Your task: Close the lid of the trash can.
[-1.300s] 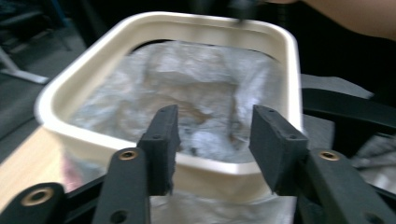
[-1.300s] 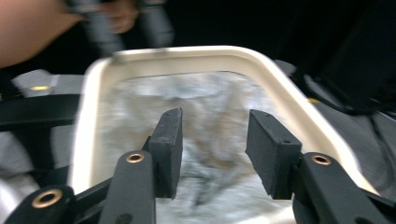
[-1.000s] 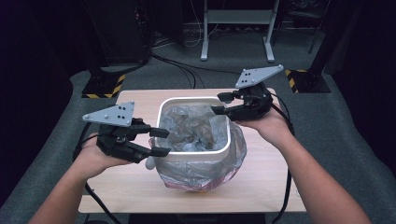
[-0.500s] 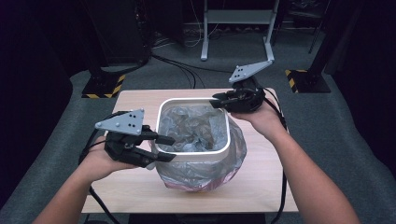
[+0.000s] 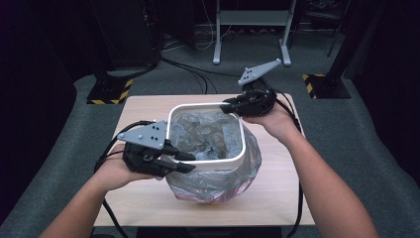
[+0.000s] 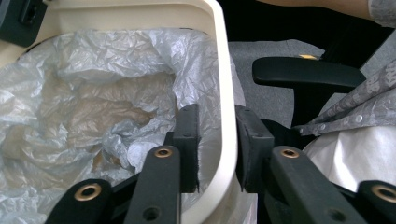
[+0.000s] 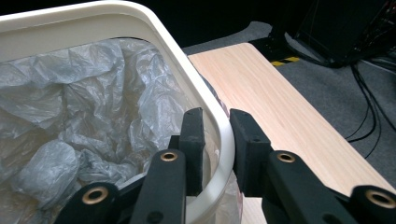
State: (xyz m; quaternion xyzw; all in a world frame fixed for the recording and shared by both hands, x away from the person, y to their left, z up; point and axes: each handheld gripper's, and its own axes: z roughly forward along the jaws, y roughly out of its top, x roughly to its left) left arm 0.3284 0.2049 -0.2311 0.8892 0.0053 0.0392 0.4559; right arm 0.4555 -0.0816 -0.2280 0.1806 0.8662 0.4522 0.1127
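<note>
- We see a white rounded-square bin rim (image 5: 205,161) lined with a crinkled, clear-grey plastic bag (image 5: 210,136). The bag bulges out below the rim and shows a pinkish tint at its base.
- The bin stands near the middle of the light wooden table (image 5: 277,198), slightly toward the near edge.
- Our left tool (image 5: 181,162) is clamped on the rim's near-left corner, one jaw inside against the bag and one outside, as the left gripper view shows (image 6: 217,149).
- Our right tool (image 5: 229,106) is clamped on the far-right corner in the same way (image 7: 217,149).
- Bare table lies on both sides of the bin and behind it, and the strip along the near edge is narrower.
- Beyond the table's edges we see grey carpet (image 5: 371,148), with cables (image 5: 190,72) and stand feet at the far side.
</note>
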